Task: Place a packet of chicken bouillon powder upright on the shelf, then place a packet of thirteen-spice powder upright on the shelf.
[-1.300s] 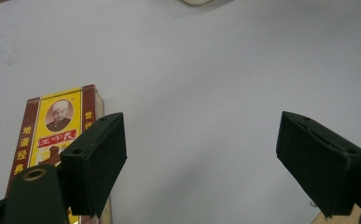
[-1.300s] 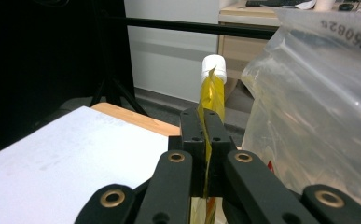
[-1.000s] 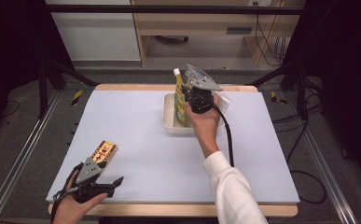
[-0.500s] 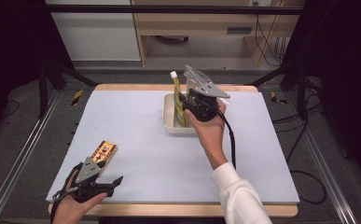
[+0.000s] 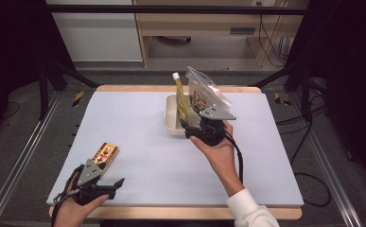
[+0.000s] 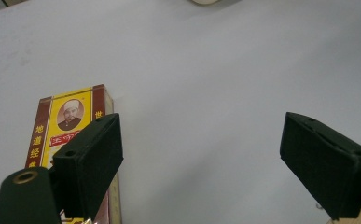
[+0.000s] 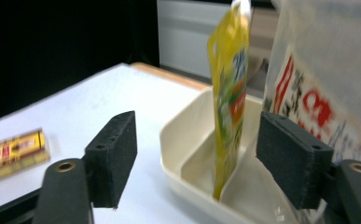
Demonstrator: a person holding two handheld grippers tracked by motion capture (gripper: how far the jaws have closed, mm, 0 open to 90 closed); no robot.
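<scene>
Two pouches (image 5: 182,97) in one tray (image 5: 172,118)

The work surface is a pale grey-white mat (image 5: 138,123) on a wooden table (image 5: 171,213) with a light wood edge. Black frame struts (image 5: 48,80) flank it on a grey floor (image 5: 10,142). Behind stand a white cabinet (image 5: 95,35) and a wooden shelf unit (image 5: 204,28). Black cables (image 5: 270,38) hang beyond.

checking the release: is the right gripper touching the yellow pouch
Apart. The right gripper view shows the right gripper open, its jaws having just been opening, with the yellow pouch standing beyond in the tray.
</scene>
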